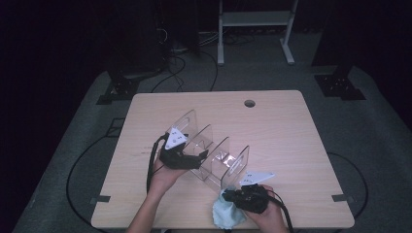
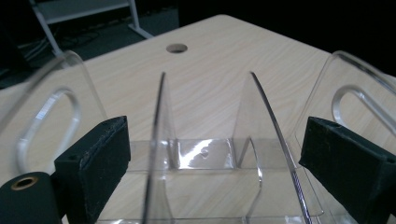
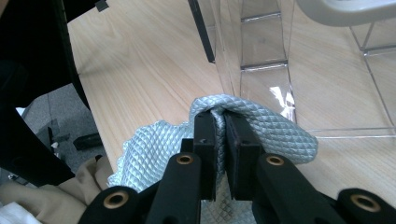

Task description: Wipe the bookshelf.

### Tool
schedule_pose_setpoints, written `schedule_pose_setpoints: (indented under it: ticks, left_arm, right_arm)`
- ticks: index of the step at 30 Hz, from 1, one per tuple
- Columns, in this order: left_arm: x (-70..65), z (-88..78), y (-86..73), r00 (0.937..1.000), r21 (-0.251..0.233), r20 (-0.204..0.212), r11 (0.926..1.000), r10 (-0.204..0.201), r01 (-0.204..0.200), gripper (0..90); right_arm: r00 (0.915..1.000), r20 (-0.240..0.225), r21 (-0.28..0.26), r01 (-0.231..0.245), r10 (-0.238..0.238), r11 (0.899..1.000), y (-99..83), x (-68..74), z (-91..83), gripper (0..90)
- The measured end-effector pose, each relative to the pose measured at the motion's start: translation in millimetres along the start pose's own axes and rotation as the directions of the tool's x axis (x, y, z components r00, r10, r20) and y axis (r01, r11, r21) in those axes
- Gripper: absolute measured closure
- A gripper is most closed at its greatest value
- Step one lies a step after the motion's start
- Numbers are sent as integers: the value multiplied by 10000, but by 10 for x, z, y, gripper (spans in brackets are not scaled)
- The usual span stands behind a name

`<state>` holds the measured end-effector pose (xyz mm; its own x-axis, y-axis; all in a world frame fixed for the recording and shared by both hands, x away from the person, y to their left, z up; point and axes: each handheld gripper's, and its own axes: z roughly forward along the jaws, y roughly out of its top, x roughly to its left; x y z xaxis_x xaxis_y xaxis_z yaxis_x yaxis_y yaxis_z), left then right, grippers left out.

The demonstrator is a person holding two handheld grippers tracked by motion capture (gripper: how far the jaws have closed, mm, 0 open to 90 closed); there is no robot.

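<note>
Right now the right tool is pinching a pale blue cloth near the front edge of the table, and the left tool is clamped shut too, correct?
Not quite. The right tool does pinch the cloth, but the left tool is open: the left gripper view shows its jaws standing wide apart around the clear rack's dividers.

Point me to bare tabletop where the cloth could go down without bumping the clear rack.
Free: the far strip between the rack and the table's cable hole; the right side, from the rack's end panel to the table edge. Crowded: the near edge, where the left gripper straddles the rack's dividers and the right gripper pinches the cloth.
</note>
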<state>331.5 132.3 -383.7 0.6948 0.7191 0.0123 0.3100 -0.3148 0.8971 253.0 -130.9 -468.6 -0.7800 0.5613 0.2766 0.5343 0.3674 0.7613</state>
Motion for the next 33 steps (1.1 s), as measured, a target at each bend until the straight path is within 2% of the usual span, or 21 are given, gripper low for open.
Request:
schedule_pose_setpoints:
  ticks: [2,5,7,9,13,16,17,20,24,30,33]
  left_arm:
    - [84,-101,36,9998,-272,-178,9996,-83,78,83]
    - [163,-166,45,9993,-384,-325,9992,-162,150,82]
    - [281,-245,38,9983,-458,-518,9986,-277,254,82]
    - [331,-266,29,9978,-477,-603,9986,-258,230,82]
    - [447,-291,2,9963,-310,-854,9995,-119,93,77]
    - [567,-296,-7,9953,-223,-967,9997,-76,55,72]
    - [567,-296,-7,9953,-223,-967,9997,-76,55,72]
    - [649,-254,-19,9961,-31,-873,10000,-90,87,72]
    - [767,-152,-77,9974,323,-588,9985,-420,439,72]
    - [841,-20,-121,9981,702,-115,9956,-610,616,81]
    - [843,35,-146,9974,940,398,9939,-609,569,124]
  right_arm:
    - [10000,-11,-2,-32,32,10000,-3,0,-11,831]
    - [10000,-13,-34,-39,39,10000,-2,0,-19,831]
    - [10000,-36,-89,-63,63,9999,4,1,-38,832]
    - [10000,-32,-110,-70,69,9999,6,3,-46,832]
    - [9997,-137,-512,-207,200,9985,33,19,-126,834]
    - [10000,-54,-914,-57,52,9958,75,54,-217,834]
    - [10000,-54,-914,-57,52,9958,75,54,-217,834]
    - [10000,-38,-1213,-26,22,9926,127,98,-292,834]
    - [9999,-85,-1385,58,-71,9903,157,130,-318,834]
    - [9997,-46,-1432,250,-259,9894,199,158,-298,834]
    - [9997,32,-1420,255,-253,9895,209,160,-280,834]
